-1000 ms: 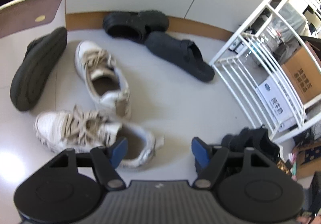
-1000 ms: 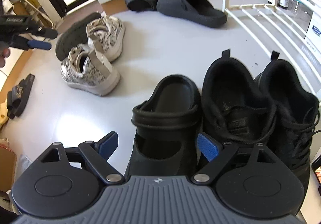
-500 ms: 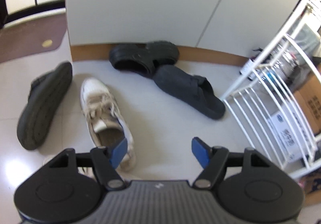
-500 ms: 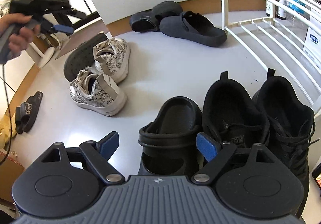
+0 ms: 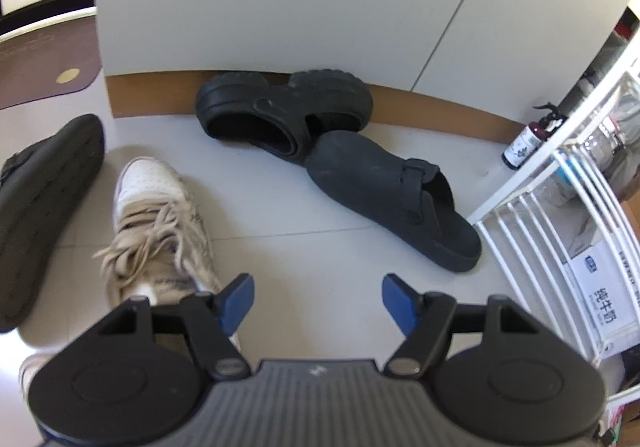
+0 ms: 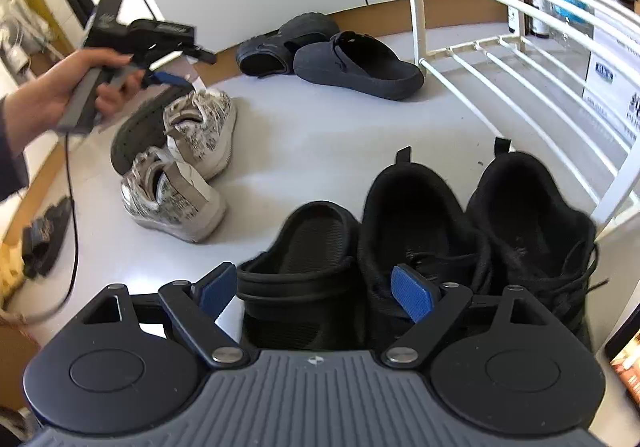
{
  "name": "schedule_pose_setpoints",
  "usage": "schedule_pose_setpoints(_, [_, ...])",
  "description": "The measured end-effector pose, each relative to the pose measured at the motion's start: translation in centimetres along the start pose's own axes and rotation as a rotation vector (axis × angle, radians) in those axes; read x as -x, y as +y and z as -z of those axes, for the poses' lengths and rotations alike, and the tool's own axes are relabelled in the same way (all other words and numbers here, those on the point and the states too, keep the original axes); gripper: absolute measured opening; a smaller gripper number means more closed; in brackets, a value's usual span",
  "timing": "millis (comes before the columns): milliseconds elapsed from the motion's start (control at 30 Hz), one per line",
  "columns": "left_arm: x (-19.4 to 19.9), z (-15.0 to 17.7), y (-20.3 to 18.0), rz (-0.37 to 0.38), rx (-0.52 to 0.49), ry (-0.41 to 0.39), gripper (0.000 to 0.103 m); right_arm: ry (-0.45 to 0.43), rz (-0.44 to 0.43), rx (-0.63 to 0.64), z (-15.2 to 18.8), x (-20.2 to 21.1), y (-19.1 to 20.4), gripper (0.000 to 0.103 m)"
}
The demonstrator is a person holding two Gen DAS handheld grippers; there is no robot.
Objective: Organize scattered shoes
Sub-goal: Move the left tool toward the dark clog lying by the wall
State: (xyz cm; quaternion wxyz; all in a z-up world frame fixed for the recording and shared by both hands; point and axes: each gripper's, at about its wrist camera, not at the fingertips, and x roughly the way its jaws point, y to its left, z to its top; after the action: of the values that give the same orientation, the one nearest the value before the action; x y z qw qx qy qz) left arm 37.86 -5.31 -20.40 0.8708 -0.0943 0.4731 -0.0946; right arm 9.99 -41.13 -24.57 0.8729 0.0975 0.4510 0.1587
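You've got three black shoes lined up by the white rack; the white sneakers and two dark clogs by the wall aren't sorted. Both grippers' jaws are open, holding nothing. Since a second ago, your left gripper has swung past the sneakers toward the clogs.

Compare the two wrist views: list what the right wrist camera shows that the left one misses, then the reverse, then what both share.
Right wrist only: the pair of black sneakers beside a black clog, the second white sneaker, and the hand holding the left gripper.

Left wrist only: the brown mat.

Both: the chunky black clog against the wall, the dark slipper, the white rack.
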Motion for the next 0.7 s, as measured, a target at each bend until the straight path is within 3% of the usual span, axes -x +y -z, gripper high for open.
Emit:
schedule_pose_setpoints(167, [-2.4,-1.8,0.9,-0.014,0.007,0.012,0.073,0.028,0.014,0.012,-0.4,-0.6,-1.1,0.088])
schedule_pose_setpoints(333, [-5.1,-4.1,1.8,-0.046,0.037,-0.003,0.073,-0.003,0.034,-0.019,-1.5,-0.8,-2.1,0.088])
schedule_pose_setpoints(700, [-11.2,-7.8,1.6,-0.038,0.137,-0.059,0.073,-0.021,0.045,-0.060,-3.6,-2.5,-4.5,0.088])
